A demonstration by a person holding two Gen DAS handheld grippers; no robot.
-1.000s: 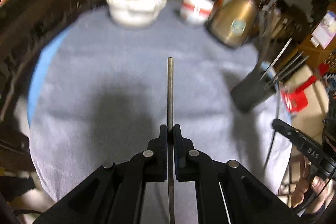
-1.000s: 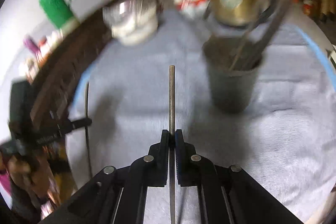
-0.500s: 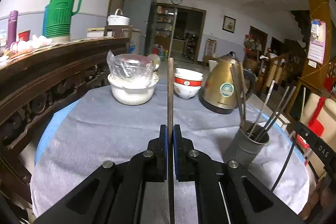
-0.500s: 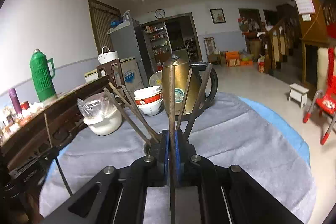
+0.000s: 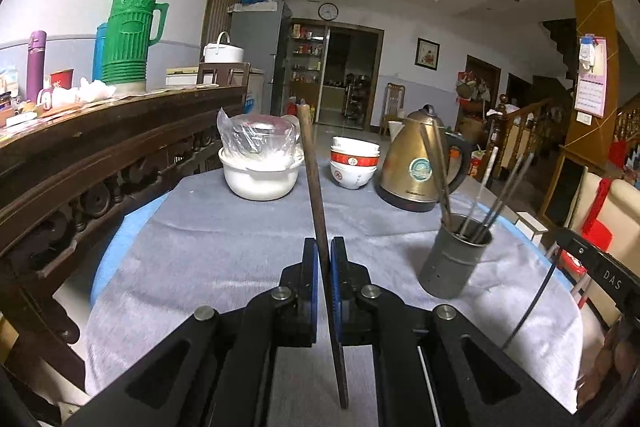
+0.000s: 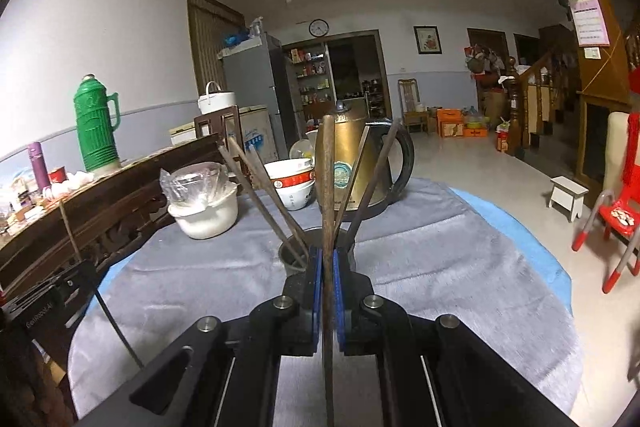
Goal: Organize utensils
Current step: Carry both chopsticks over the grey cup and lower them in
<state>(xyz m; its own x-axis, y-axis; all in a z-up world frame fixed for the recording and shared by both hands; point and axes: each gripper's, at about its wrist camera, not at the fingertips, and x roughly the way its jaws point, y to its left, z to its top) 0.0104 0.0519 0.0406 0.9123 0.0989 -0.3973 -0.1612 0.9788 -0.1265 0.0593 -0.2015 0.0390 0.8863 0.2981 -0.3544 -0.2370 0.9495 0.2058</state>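
Note:
My left gripper [image 5: 324,247] is shut on a dark brown chopstick [image 5: 312,171] that stands nearly upright, leaning a little left. A grey metal utensil cup [image 5: 454,259] with several chopsticks stands on the grey cloth to its right. My right gripper [image 6: 328,259] is shut on another brown chopstick [image 6: 328,179], held upright just in front of the same cup [image 6: 292,255], which it partly hides. The other gripper shows at the left edge of the right wrist view [image 6: 44,303] and at the right edge of the left wrist view [image 5: 600,275].
On the round table with the grey cloth [image 5: 208,251] stand a white pot with a plastic-wrapped bowl [image 5: 260,167], stacked red-and-white bowls [image 5: 354,163] and a gold kettle [image 5: 416,163]. A dark wooden sideboard [image 5: 80,163] runs along the left. A red chair [image 6: 616,219] stands at the right.
Both grippers have tilted up from looking down at the cloth to level, each still holding its chopstick. The left chopstick now leans slightly left.

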